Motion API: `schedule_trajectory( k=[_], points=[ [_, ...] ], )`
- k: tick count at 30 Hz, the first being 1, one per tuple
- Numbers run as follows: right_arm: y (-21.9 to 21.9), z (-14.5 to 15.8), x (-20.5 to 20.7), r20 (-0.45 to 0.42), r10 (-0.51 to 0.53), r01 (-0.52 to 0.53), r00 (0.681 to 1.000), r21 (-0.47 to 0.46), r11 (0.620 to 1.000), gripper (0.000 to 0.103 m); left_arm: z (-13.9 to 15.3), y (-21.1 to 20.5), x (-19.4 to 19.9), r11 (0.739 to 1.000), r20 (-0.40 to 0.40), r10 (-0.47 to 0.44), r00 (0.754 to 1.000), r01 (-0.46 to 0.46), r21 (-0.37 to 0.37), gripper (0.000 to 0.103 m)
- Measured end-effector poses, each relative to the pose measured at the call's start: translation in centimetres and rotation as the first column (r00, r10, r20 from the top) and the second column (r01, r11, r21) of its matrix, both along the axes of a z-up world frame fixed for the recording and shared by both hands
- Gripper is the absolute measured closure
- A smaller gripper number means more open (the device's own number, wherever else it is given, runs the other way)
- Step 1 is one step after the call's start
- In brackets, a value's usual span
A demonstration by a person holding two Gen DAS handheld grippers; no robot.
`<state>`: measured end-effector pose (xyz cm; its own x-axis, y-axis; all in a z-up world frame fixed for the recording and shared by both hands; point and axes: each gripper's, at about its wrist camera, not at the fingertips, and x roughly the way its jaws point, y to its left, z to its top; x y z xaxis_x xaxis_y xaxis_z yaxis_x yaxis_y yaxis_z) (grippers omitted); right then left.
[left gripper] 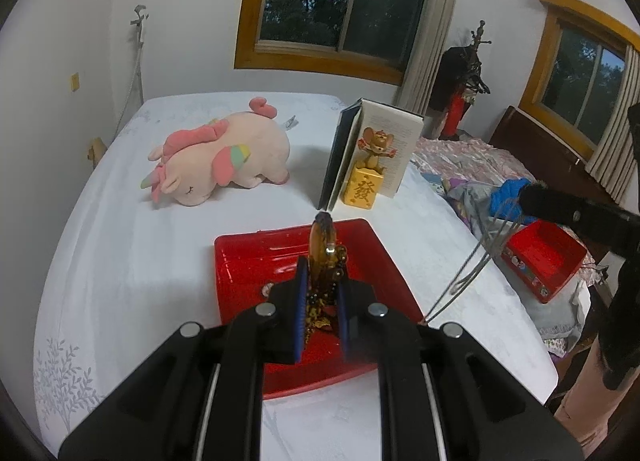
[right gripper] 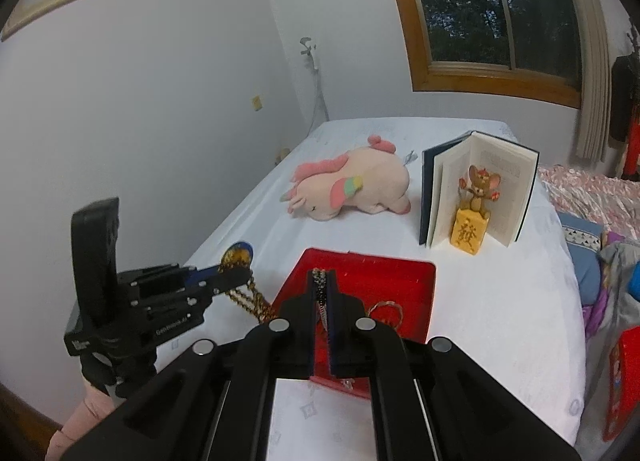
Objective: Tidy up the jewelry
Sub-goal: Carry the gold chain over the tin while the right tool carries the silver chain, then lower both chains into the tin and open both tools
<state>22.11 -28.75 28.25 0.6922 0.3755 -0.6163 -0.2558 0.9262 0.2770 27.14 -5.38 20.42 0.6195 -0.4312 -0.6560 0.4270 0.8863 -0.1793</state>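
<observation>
My left gripper (left gripper: 322,297) pinches a gold chain with an amber pendant (left gripper: 322,245), lifted above the red tray (left gripper: 248,261) on the white bed. My right gripper (right gripper: 320,301), jaws pressed together, grips a thin silver chain (left gripper: 472,265). The dangling chains could tangle or snag the tray rim.

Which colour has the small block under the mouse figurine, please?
The block is golden yellow with a raised character on its front; it shows best in the left wrist view.

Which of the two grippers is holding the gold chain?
The left gripper: its gold chain has a round pendant. The right gripper pinches a thin silver chain.
</observation>
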Motion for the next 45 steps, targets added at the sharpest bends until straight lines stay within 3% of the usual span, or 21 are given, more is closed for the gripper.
schedule_trajectory(
  k=[9, 29, 45],
  points=[
    [-1.1, -0.9, 4.2, -0.034, -0.033, 0.033, 0.999, 0.011, 0.999, 0.099, -1.0, -0.3, 3.6, 1.0, -0.035, 0.025, 0.999, -0.024, 0.018, 0.091],
    [-0.3, -9.2, 11.6, -0.169, -0.033, 0.034, 0.985, 0.002, 0.999, 0.099, -7.6, -0.4, 10.9, 0.994, -0.155, 0.079, 0.985, -0.067, 0.083, 0.091],
    [0.3, -17.1, 14.7, -0.328, -0.048, 0.04, 0.943, -0.033, 0.999, 0.099, -13.2, -0.9, 13.8, 0.986, -0.266, 0.112, 0.957, -0.074, 0.151, 0.091]
  ],
)
